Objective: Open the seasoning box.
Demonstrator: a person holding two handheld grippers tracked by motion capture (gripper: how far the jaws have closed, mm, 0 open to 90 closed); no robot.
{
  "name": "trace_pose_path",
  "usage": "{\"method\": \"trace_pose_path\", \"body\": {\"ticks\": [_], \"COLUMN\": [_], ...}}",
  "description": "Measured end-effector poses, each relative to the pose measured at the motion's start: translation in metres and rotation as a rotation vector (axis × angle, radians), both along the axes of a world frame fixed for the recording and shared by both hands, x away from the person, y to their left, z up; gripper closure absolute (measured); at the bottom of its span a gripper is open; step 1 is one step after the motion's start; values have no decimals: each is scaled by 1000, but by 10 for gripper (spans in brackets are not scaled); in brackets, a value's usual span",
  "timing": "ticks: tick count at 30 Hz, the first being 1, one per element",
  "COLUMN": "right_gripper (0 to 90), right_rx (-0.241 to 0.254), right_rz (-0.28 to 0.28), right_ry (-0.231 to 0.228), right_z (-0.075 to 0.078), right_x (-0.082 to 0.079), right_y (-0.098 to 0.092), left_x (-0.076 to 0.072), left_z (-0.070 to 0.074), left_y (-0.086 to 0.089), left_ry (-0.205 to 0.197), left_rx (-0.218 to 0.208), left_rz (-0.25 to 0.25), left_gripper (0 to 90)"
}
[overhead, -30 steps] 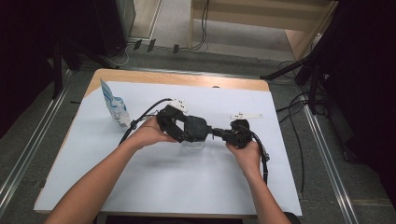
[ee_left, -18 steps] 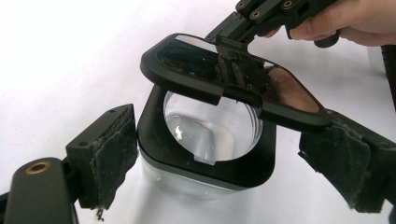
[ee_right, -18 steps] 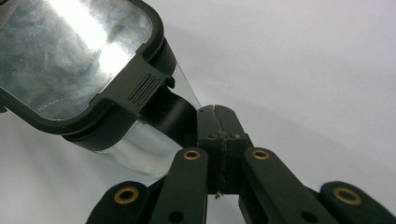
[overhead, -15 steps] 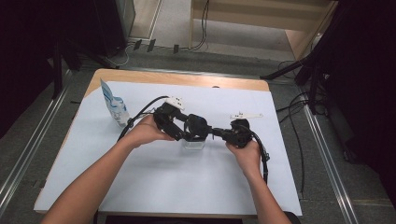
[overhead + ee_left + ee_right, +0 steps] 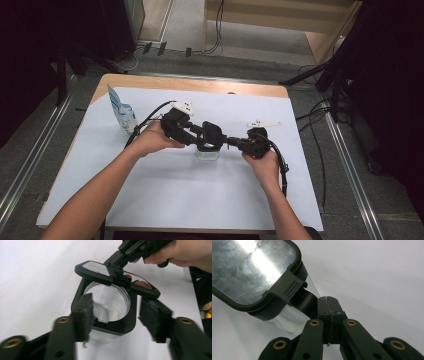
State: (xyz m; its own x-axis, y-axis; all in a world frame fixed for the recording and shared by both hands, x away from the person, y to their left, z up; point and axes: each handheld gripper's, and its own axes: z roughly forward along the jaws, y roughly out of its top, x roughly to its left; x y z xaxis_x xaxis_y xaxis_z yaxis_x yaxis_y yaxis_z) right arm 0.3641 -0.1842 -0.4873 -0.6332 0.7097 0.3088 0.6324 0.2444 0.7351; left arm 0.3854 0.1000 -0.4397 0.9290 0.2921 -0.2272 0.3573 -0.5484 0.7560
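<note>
one clear jar point(image 5: 110, 312) with one lid point(image 5: 117, 278), one blue-white packet point(image 5: 121, 114), two grippers.

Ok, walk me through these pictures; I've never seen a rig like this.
There is no machine here: a person holds a gripper in each hand. One picture looks down on the table from above; the other two come from cameras riding on the grippers. On the table stand a clear container and, far left, a blue-and-white pouch. The right gripper has its jaws shut on the container's raised lid. The left gripper has just been closing its jaws around the container, one side not yet touching.
</note>
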Motion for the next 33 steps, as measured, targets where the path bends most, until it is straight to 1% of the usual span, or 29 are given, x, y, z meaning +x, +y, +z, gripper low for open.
{"method": "trace_pose_path", "body": {"ticks": [3, 4, 5, 6, 10, 11, 12, 15, 18, 21, 23, 28, 29, 32, 33], "right_gripper": [900, 900, 900, 900, 900, 900, 900, 900, 900, 900, 900, 900, 900, 900, 900], "right_rx": [-1, -1, -1, -1, 0, -1, -1, -1, -1, -1, -1, -2, 1, 5, 4], "right_rz": [0, 0, 0, 0, -1, -1, -2, -4, -4, -5, -6, -5, -6, -9, -9], "right_ry": [2, 2, 2, 2, 1, 1, 1, 1, 1, 2, -2, 1, 1, 7, 7], "right_z": [0, 0, 0, 0, 0, 0, 0, 0, 0, 0, 0, 0, -1, -2, -2], "right_x": [0, 0, 0, 0, 0, 0, 0, 0, -1, -1, -1, -2, -2, -4, -4], "right_y": [0, 0, 0, 0, 0, 0, 0, 1, 0, 0, 0, 0, 0, -1, -1], "left_x": [1, 2, 3, 3, 3, 3, 4, 4, 4, 5, 5, 7, 8, 10, 11], "left_z": [1, 2, 2, 3, 5, 6, 9, 13, 19, 20, 22, 26, 26, 26, 25], "left_y": [1, 1, 2, 2, 2, 0, -2, -4, -11, -14, -21, -28, -32, -36, -37], "left_ry": [7, 13, 23, 23, 24, 26, 23, 16, 4, 12, 7, 2, 0, 2, 3], "left_rx": [-8, -17, -25, -30, -31, -21, -18, -21, -28, -29, -17, -17, -17, -20, -20], "left_rz": [-1, -2, -7, -4, -4, -3, -3, -7, -20, -24, -24, -16, -20, -21, -15], "left_gripper": [629, 629, 658, 702, 765, 765, 785, 797, 820, 838, 848, 858, 858, 858, 858]}}
